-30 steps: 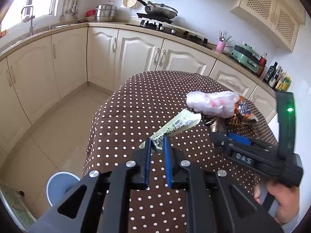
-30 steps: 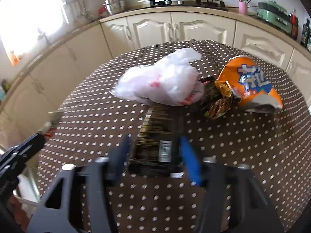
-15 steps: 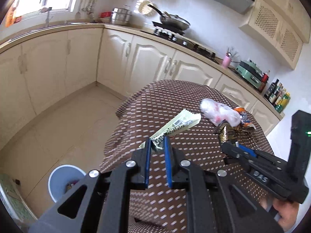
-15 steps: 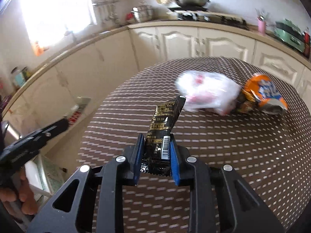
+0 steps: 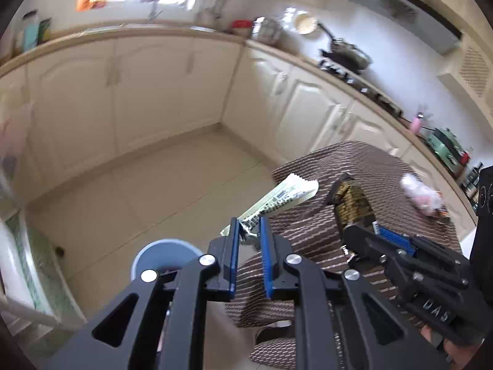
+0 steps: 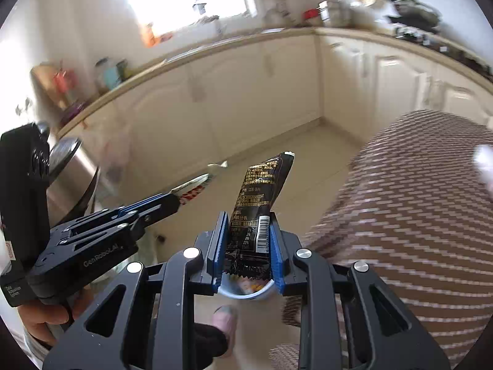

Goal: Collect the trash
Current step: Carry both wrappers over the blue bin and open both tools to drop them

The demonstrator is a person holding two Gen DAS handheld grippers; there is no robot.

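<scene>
My left gripper (image 5: 248, 228) is shut on a pale green wrapper (image 5: 280, 199), held in the air past the table's edge. My right gripper (image 6: 245, 225) is shut on a black and gold snack wrapper (image 6: 262, 197); it also shows in the left wrist view (image 5: 351, 200). A pale blue bin (image 5: 163, 257) stands on the floor below the left gripper. In the right wrist view its rim (image 6: 246, 294) shows just under the jaws. The left gripper also shows in the right wrist view (image 6: 172, 199).
The table with the brown dotted cloth (image 5: 385, 185) is to the right, with a white plastic bag (image 5: 420, 194) and more trash on its far side. Cream cabinets (image 5: 154, 92) line the walls around a tiled floor. A steel pot (image 6: 71, 166) stands at left.
Both grippers have swung left, away from the table and out over the floor, each carrying its wrapper. The right gripper closed on the black wrapper and lifted it. The blue bin now lies below them.
</scene>
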